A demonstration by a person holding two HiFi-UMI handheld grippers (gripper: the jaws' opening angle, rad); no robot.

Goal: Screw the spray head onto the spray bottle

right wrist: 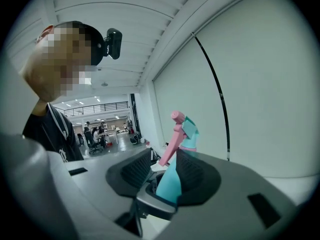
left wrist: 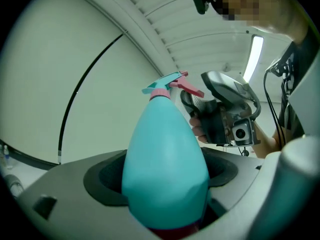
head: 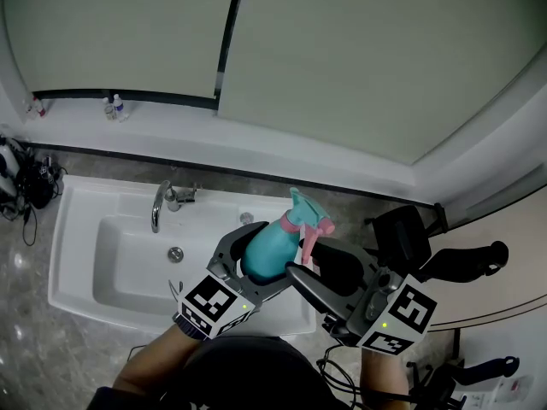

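Two tongs met on one teal spray bottle [head: 267, 248], held in the air on the near side of the white sink [head: 85, 259]. My left tongs [head: 261, 260] were clamped round its fat body, pointing about level. My right tongs [head: 309, 254] stood half closed, gripping the spray head [head: 306, 216] by its pink trigger [head: 308, 242], with the head sitting on the bottle's neck. I could not tell whether the collar was fully threaded. To finish well, I judged, the head had to sit square on the neck. The body had to be held firm and the two turned against each other, without cross-threading or crushing the trigger. Beyond stood the faucet [head: 164, 202], then small bottles [head: 114, 107] on the far ledge.
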